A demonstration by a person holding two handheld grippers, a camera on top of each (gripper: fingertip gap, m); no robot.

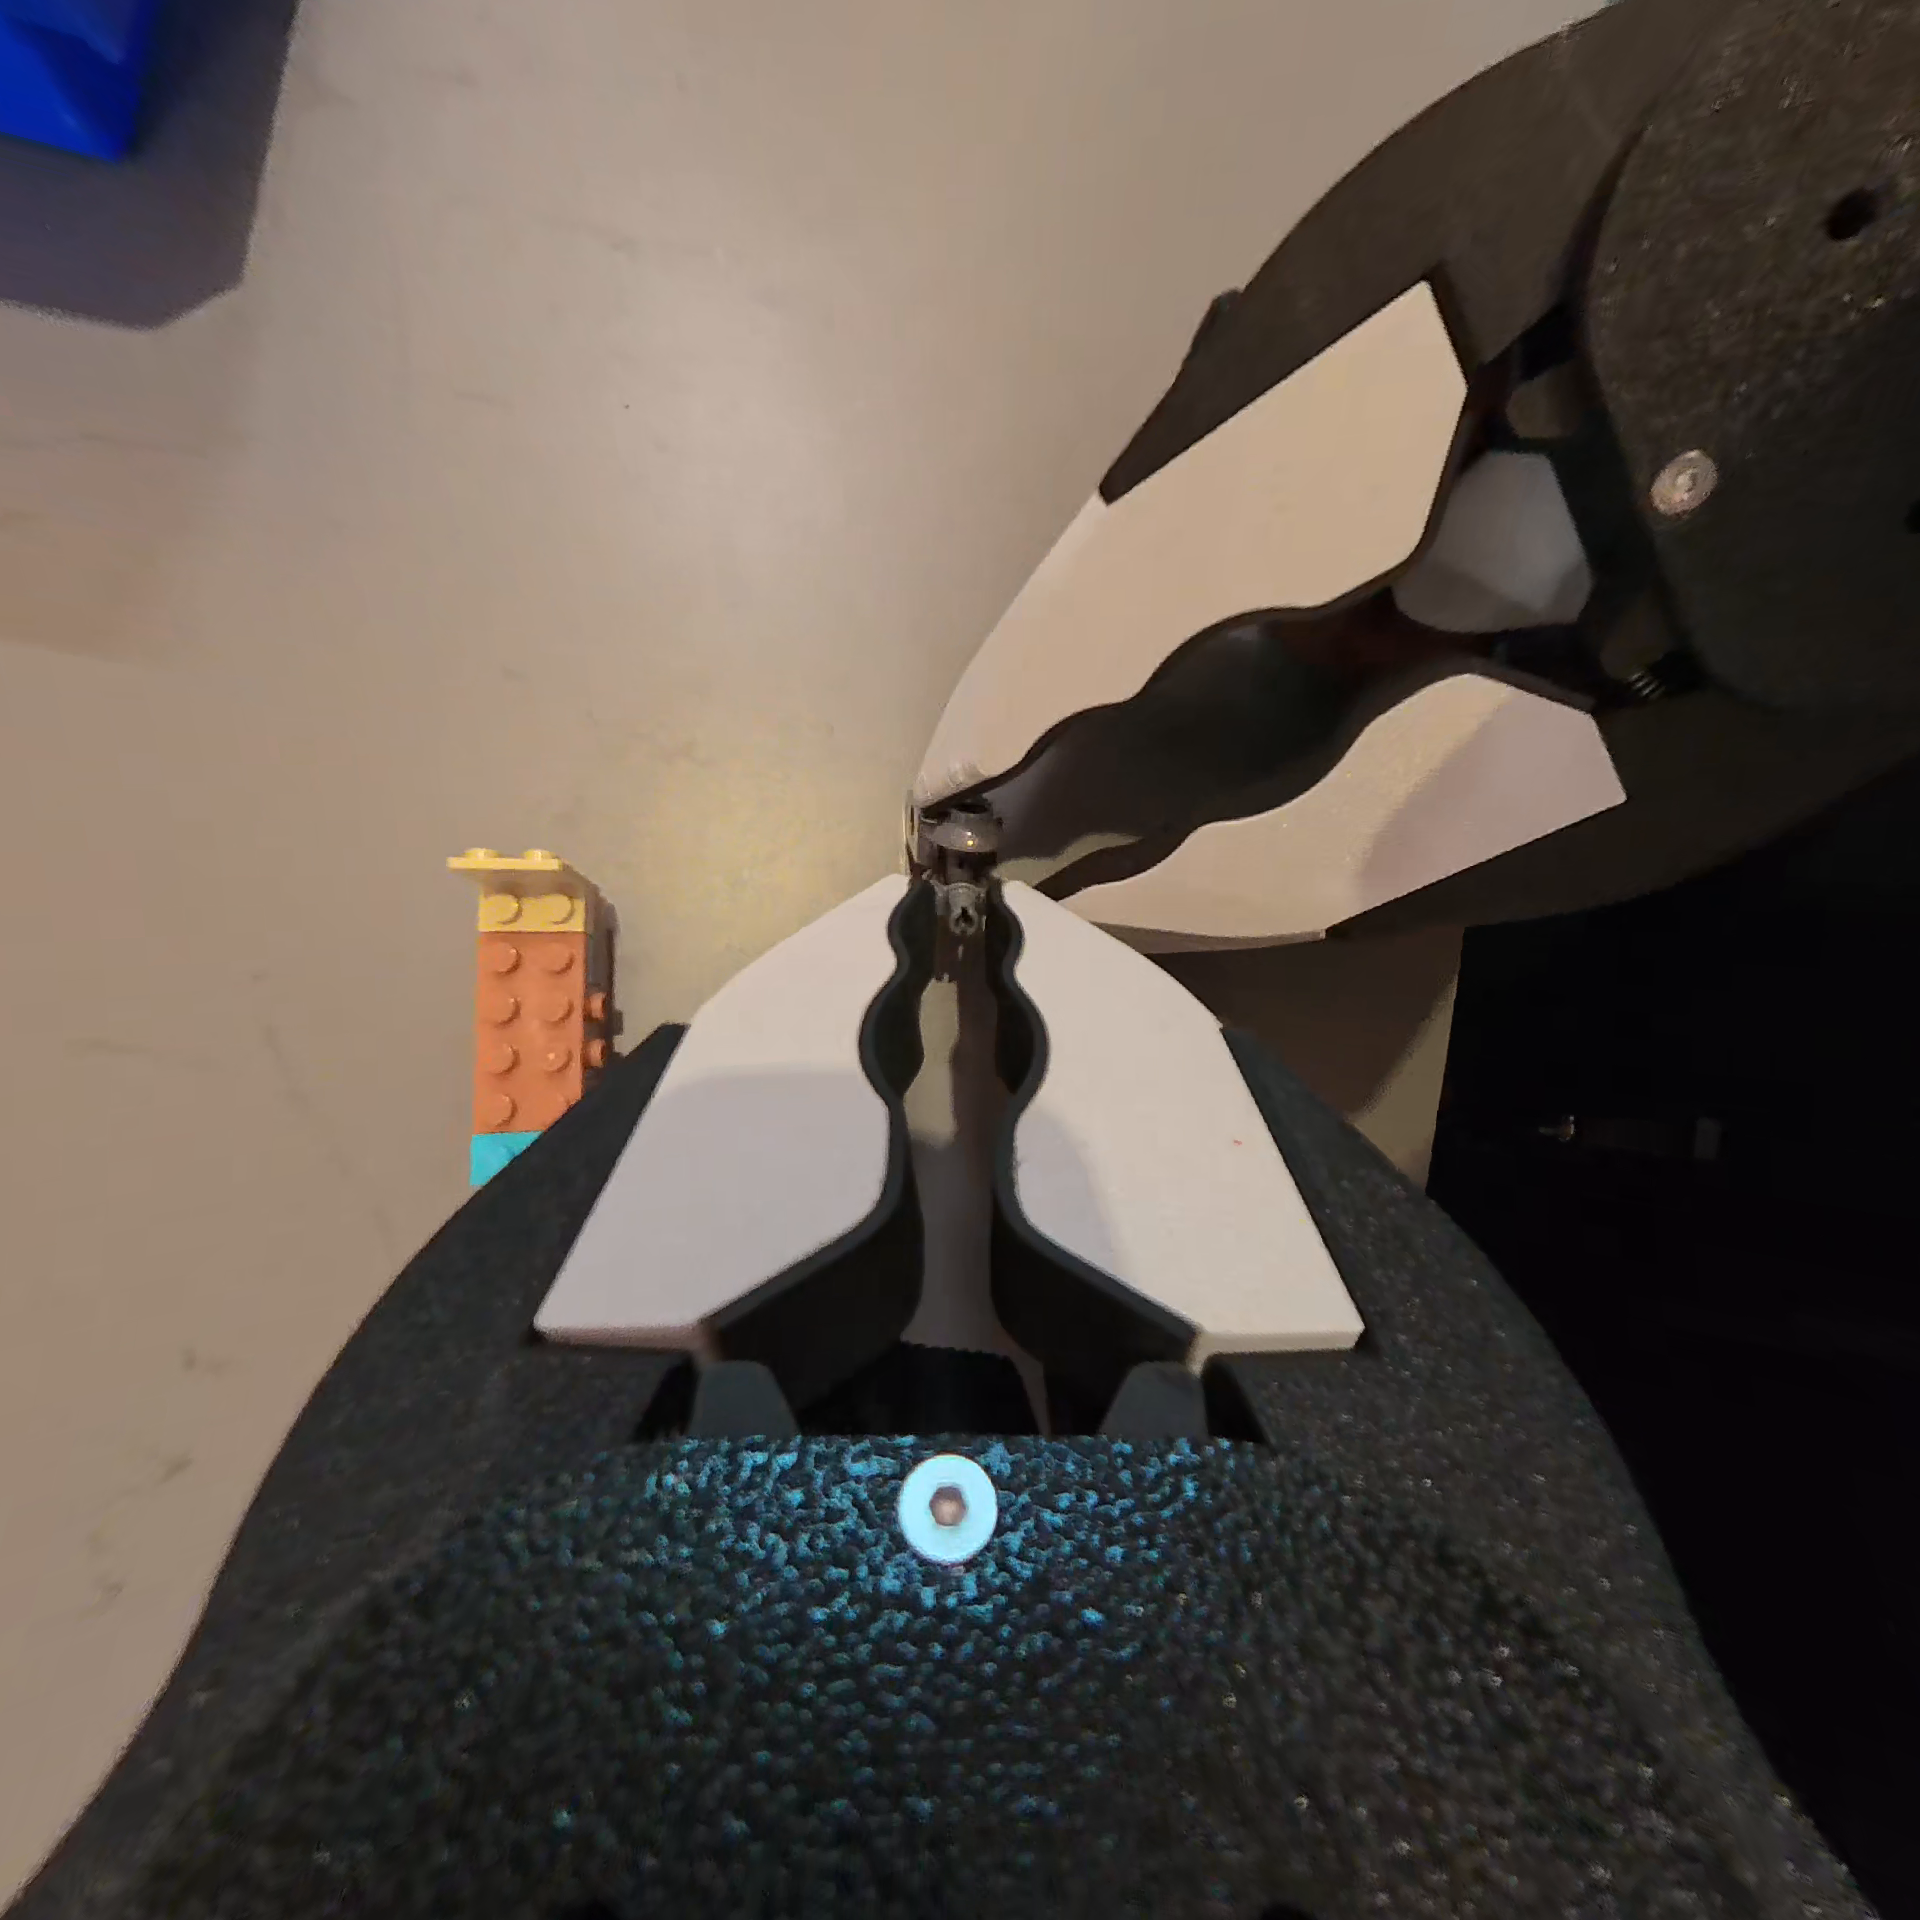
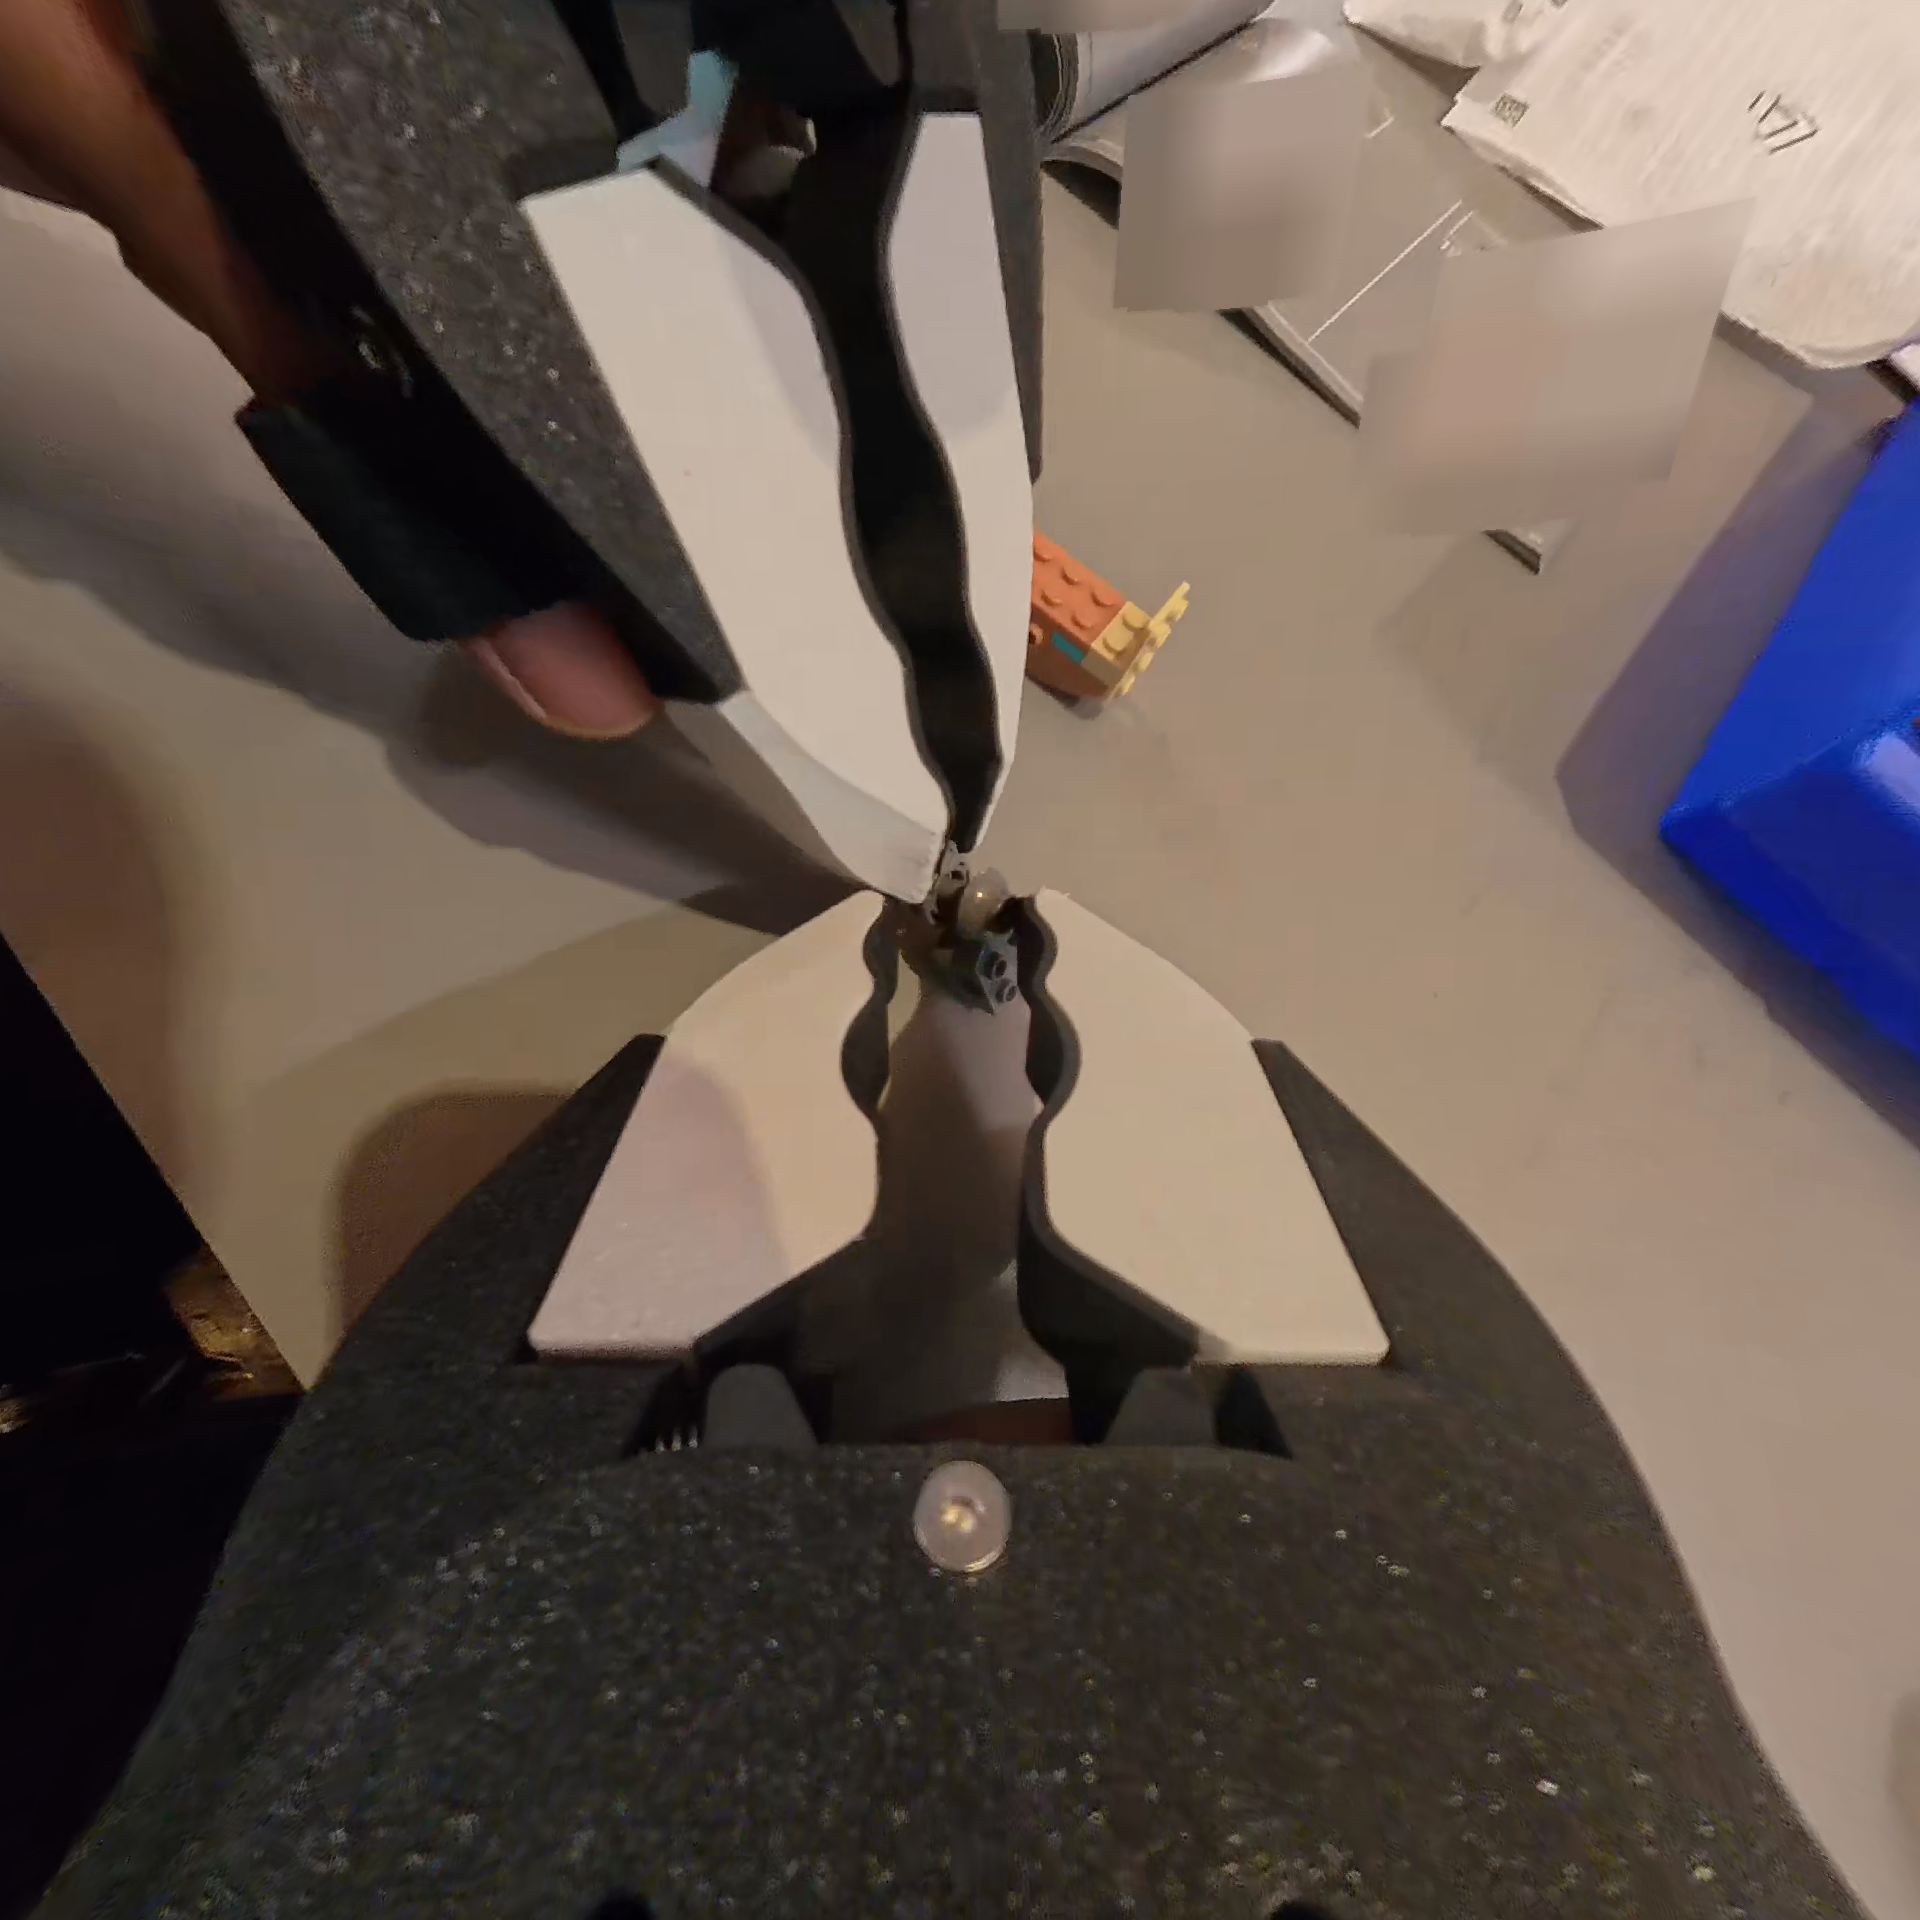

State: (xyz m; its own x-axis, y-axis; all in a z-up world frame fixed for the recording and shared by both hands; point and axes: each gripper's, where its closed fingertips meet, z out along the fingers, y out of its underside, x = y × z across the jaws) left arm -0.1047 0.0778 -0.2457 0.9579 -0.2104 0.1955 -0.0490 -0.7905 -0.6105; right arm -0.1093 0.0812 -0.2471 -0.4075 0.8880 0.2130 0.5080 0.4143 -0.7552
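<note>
We see both grippers meeting tip to tip over the pale worktop (image 2: 1299, 935), with one small dark grey toy-brick piece (image 1: 961, 883) caught between them. The left gripper (image 1: 958, 896) has its jaws drawn narrow, the fingertips pinching the lower end of the piece. The right gripper (image 2: 961, 935) comes in from the upper right of the left wrist view, at a steep angle to the left one, and its jaws are also narrow around the far end, where a rounded grey knob (image 2: 985, 891) and a little studded plate (image 2: 992, 971) show. We cannot tell whether both of its pads press on the piece.

The piece's long axis runs roughly in line with the left gripper's fingers, so it stretches away from the left jaws towards the right ones. Neither gripper is nearer: both sit at the piece.

A short stack of orange, yellow and teal bricks (image 1: 530, 1013) stands on the worktop to the left, apart from the grippers. A blue box (image 2: 1829, 748) lies further off, and papers (image 2: 1662, 125) lie at the far edge.
</note>
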